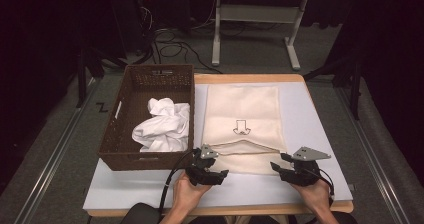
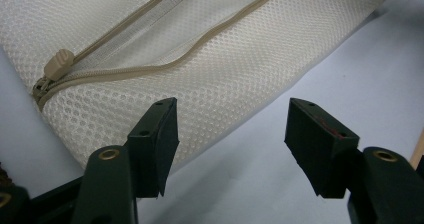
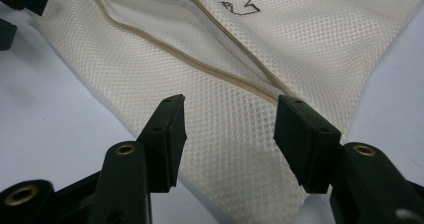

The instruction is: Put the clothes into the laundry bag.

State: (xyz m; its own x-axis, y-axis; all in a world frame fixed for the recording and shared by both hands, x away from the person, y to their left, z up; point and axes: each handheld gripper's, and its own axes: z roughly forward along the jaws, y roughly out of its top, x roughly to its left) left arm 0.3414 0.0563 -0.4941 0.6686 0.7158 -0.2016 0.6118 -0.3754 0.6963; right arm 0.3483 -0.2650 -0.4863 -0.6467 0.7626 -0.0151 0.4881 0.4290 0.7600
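Note:
A cream mesh bag [image 1: 242,119] with a dark arrow mark [image 1: 241,128] lies flat in the middle of the table. Its zip opening [image 1: 245,146] gapes near the front end. The beige zip pull [image 2: 59,63] sits at the bag's left corner. My left gripper [image 1: 209,164] is at the bag's near left corner, open, with the mesh edge [image 2: 225,84] just beyond its jaws. My right gripper [image 1: 290,165] is at the near right corner, open. Mesh [image 3: 225,114] lies between and under its jaws, untouched as far as I can see.
A brown wicker basket [image 1: 112,134] stands at the table's left and holds a crumpled white cloth [image 1: 162,124]. The pale mat [image 1: 310,119] is bare right of the bag. Beyond the table, cables [image 1: 170,46] and a white frame [image 1: 255,14] are on the floor.

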